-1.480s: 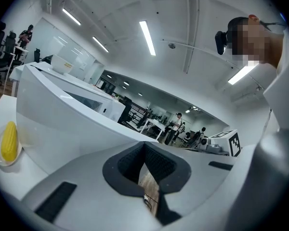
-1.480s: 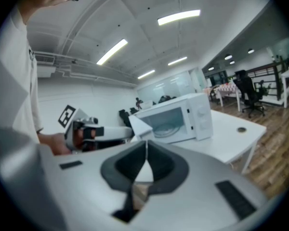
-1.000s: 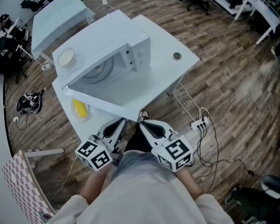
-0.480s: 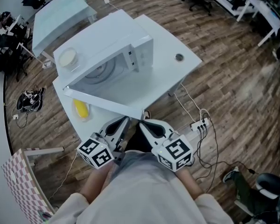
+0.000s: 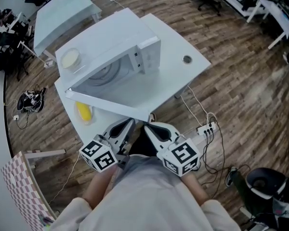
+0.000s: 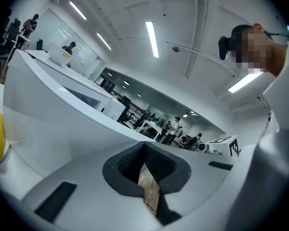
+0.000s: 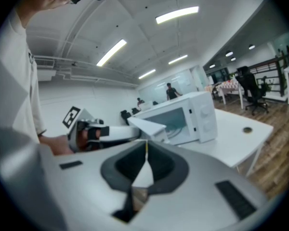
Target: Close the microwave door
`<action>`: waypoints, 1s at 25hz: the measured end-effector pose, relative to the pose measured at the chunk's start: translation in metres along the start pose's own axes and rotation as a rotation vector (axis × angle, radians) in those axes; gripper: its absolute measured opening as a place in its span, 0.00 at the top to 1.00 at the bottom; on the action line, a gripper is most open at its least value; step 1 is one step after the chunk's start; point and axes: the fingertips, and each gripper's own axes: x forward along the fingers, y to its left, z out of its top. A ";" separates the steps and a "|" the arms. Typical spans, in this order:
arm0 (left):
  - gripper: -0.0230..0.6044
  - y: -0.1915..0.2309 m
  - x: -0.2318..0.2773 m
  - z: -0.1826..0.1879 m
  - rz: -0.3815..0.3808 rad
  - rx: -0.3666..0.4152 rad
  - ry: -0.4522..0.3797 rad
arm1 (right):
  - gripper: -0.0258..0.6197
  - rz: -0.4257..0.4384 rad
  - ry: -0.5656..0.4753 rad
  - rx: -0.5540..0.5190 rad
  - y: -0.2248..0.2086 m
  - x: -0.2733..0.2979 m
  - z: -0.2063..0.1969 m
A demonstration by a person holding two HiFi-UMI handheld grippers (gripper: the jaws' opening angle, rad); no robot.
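Observation:
A white microwave [image 5: 116, 46] stands on a white table [image 5: 183, 76]. Its door [image 5: 111, 100] hangs wide open, swung out toward me over the table's near side. My left gripper [image 5: 128, 124] and right gripper [image 5: 147, 127] sit side by side just below the door's near corner, both shut with nothing in them. In the left gripper view the shut jaws [image 6: 145, 148] point up under the door [image 6: 62, 119]. The right gripper view has the shut jaws [image 7: 146, 148] facing the microwave [image 7: 185, 118] and the door's corner [image 7: 148, 126]; the left gripper [image 7: 86, 129] is beside them.
A pale bowl [image 5: 69, 59] rests on top of the microwave. A yellow object [image 5: 83, 112] lies on the table under the door. A power strip [image 5: 206, 126] with cables lies on the wood floor at right. An office chair [image 5: 262, 183] is at lower right, a checked box [image 5: 24, 191] at lower left.
Both grippers stay where they were, still shut. The view has shifted slightly. At lower right an office chair has rolled leftward across the floor.

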 end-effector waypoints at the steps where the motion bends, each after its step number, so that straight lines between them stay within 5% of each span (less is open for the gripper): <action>1: 0.94 0.001 0.000 0.001 0.000 -0.003 -0.001 | 0.92 0.002 0.001 0.000 0.000 0.001 0.000; 25: 0.94 0.014 0.020 0.011 0.011 -0.034 0.005 | 0.92 0.034 0.037 0.036 -0.018 0.016 0.008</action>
